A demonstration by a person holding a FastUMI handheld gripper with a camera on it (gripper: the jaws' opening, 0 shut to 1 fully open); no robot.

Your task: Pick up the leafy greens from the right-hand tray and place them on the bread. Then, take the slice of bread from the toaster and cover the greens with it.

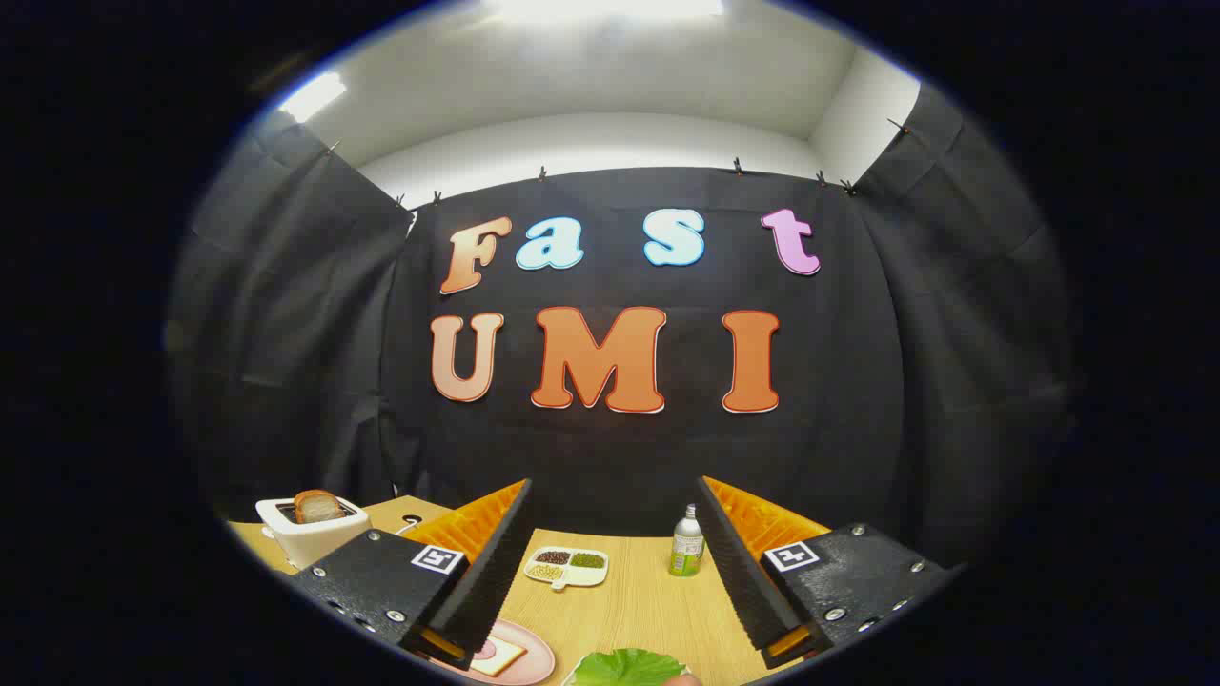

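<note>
I hold the gripper [615,534] wide open above the wooden table [629,600], leafy greens [626,667] low between its fingers, seemingly on their tray.

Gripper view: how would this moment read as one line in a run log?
gripper: open, holding nothing | leafy greens: on tray, between fingers | bread slice: in toaster | plate bread: uncovered

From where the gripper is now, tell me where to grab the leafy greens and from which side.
Grip the leafy greens across their raised near edge, coming down from above: they lie flat on their tray, so a side approach would likely hit it. The gripper is open, with the greens between its fingers.
</note>
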